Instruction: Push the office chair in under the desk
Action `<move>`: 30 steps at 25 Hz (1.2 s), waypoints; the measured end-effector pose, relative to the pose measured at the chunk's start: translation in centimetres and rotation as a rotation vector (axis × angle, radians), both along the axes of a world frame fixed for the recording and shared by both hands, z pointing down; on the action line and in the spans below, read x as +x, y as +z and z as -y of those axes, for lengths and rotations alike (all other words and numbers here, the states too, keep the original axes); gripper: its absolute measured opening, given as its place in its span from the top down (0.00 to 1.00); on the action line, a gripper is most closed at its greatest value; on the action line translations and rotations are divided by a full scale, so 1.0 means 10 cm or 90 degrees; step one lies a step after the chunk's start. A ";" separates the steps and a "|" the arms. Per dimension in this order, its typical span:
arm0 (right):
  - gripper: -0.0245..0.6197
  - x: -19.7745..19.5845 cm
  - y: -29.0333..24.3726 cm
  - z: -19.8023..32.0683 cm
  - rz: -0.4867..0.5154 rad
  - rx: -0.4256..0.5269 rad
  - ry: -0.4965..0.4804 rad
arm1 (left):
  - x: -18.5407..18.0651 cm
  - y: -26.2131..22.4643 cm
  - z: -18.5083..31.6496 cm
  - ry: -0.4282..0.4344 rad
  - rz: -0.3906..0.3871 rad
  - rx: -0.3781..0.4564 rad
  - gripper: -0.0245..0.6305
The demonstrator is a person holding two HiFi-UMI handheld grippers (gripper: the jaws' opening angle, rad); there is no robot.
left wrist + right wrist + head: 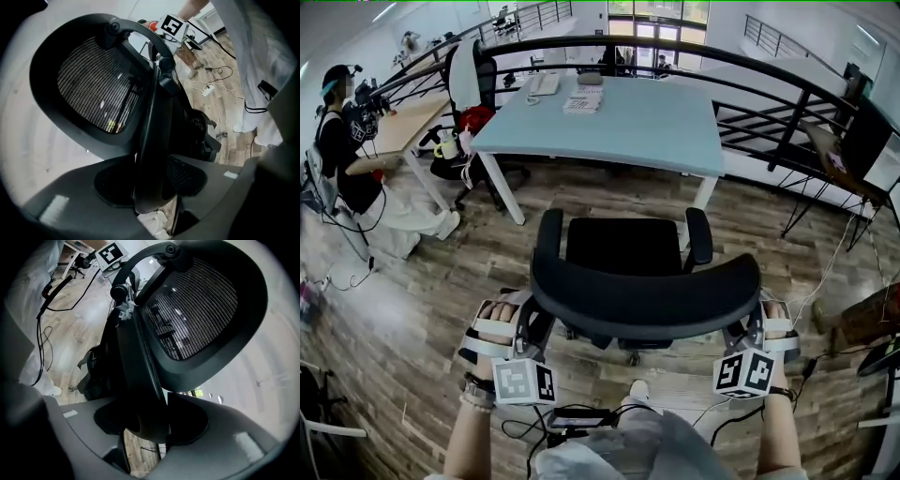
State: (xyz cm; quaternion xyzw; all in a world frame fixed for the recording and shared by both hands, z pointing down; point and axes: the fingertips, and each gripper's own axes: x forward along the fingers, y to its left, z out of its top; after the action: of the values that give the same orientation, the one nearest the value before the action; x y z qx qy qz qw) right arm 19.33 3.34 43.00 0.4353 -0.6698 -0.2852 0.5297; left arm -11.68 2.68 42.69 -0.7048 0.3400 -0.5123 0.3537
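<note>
A black office chair [623, 246] stands on the wood floor with its seat facing the pale blue desk [647, 127], a short gap in front of the desk's edge. Its curved mesh backrest [647, 298] is nearest me. My left gripper [528, 323] clamps the backrest's left end. My right gripper [752, 323] clamps the right end. In the left gripper view the backrest rim [152, 117] runs between the jaws of the left gripper [150, 187], which press on it. The right gripper view shows the rim [140, 357] pinched the same way in the right gripper [150, 420].
Papers [583, 101] and a keyboard [544, 84] lie on the desk, whose white legs [502, 187] flank the gap. Another chair [473, 94] and a seated person [347, 159] are at the left. A black railing [750, 70] curves behind. Cables [581, 417] trail by my feet.
</note>
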 end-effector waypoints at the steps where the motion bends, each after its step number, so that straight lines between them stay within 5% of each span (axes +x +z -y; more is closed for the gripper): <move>1: 0.61 0.00 0.01 0.04 0.002 -0.002 -0.006 | 0.00 0.01 0.03 -0.009 0.004 0.000 0.67; 18: 0.61 0.08 -0.04 0.93 0.020 0.007 -0.050 | 0.05 -0.02 0.91 -0.126 0.055 0.017 0.67; 30: 0.61 0.01 -0.03 1.04 0.034 0.029 -0.084 | -0.02 0.06 1.10 -0.147 0.071 0.012 0.67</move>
State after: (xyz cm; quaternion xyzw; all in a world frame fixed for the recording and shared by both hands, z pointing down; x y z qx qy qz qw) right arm 19.47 -7.09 42.72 0.4093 -0.7043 -0.3229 0.4818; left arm -11.86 -8.31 43.25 -0.6282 0.4031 -0.5849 0.3175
